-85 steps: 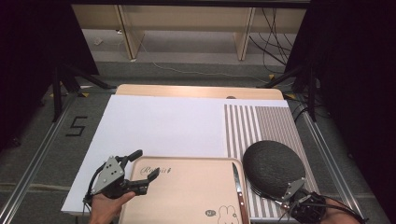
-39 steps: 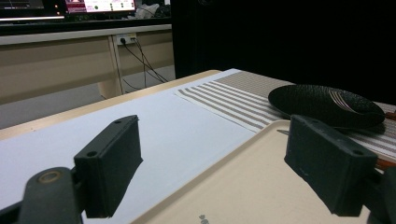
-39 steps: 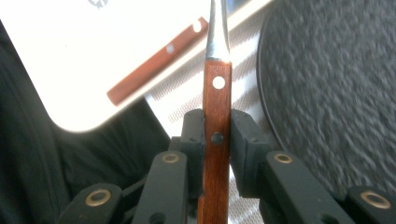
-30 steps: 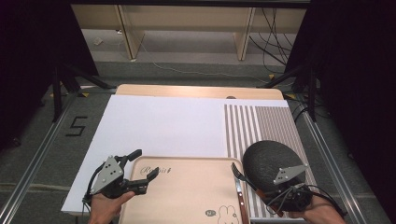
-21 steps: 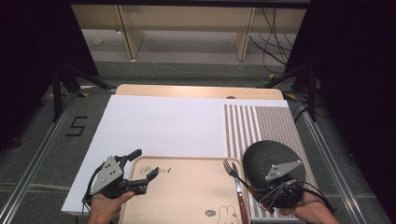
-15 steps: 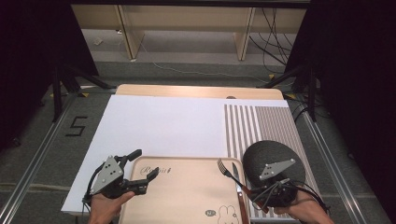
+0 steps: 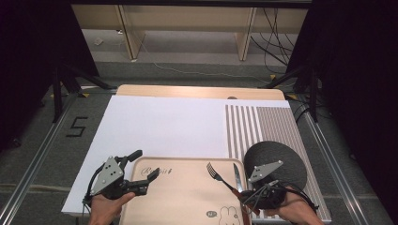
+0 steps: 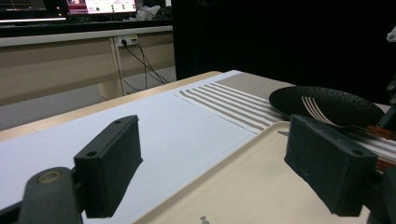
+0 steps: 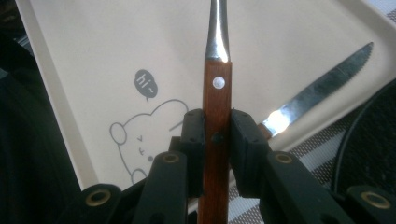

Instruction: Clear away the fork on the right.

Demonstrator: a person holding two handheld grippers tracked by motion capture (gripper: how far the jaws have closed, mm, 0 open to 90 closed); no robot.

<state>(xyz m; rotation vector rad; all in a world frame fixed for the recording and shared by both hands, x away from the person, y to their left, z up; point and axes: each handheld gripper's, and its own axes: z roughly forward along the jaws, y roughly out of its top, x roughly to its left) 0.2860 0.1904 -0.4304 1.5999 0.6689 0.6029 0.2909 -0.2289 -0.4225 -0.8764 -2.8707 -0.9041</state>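
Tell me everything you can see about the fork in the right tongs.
The fork has a shiny metal head with slim tines and a narrow metal neck running into a reddish-brown wooden handle with a pale rivet. The right tongs clamp that handle from both sides. It is held above the beige tray, tines pointing away from the person, beside a knife lying at the tray's right edge.

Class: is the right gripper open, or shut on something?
Shut on the fork: the right gripper's pads press both sides of its wooden handle, above the tray.
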